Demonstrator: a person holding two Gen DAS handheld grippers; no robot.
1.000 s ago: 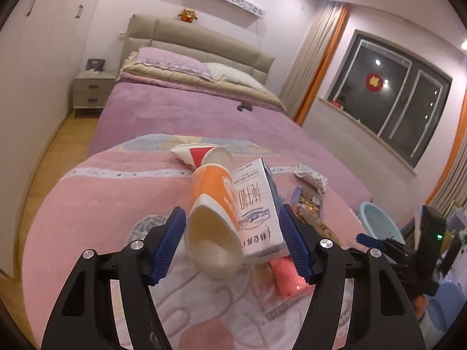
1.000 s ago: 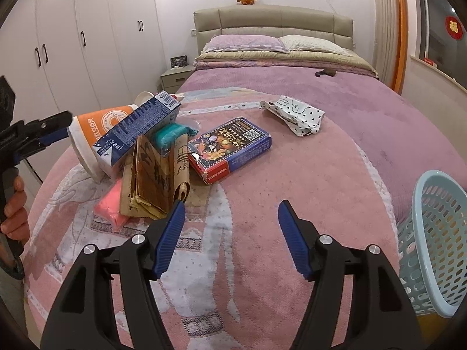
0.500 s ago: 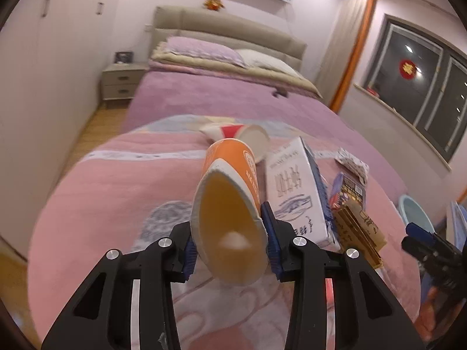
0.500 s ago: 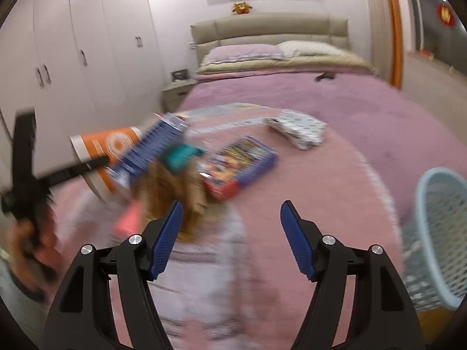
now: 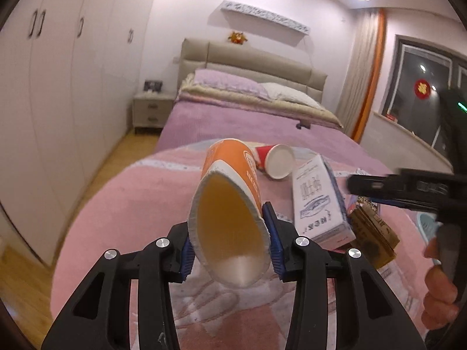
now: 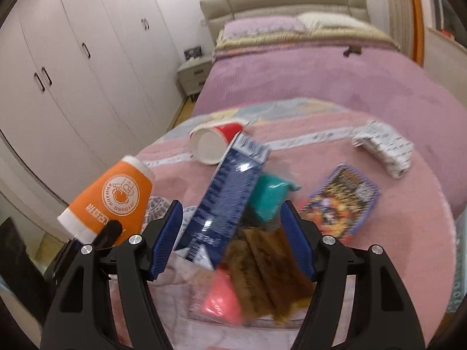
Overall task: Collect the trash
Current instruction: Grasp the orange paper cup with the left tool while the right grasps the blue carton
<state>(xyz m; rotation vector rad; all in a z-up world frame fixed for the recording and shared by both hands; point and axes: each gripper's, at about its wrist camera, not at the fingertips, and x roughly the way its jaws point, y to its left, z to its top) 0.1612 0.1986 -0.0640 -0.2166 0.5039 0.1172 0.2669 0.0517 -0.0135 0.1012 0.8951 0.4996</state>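
Observation:
My left gripper point(image 5: 230, 243) is shut on an orange paper cup point(image 5: 230, 204) and holds it above the pink blanket, open mouth toward the camera. The cup also shows in the right wrist view point(image 6: 109, 201) at the left. My right gripper point(image 6: 232, 237) is open above a trash pile: a blue-and-white milk carton point(image 6: 227, 201), a brown paper bag point(image 6: 265, 271), a pink wrapper point(image 6: 221, 297) and a teal packet point(image 6: 270, 195). A red-and-white cup point(image 6: 213, 143) lies on its side behind them. The carton point(image 5: 318, 201) and red cup point(image 5: 277, 160) also show in the left wrist view.
A colourful flat box point(image 6: 341, 204) and a spotted white pouch point(image 6: 385, 148) lie on the blanket to the right. White wardrobes point(image 6: 73, 58) line the left wall, a bedside table point(image 5: 150, 110) stands beside the bed. A blue basket's edge point(image 5: 427, 224) shows behind the right gripper.
My left gripper closed on the orange cup and lifted it away from the carton. My right gripper moved left and forward over the trash pile, still open.

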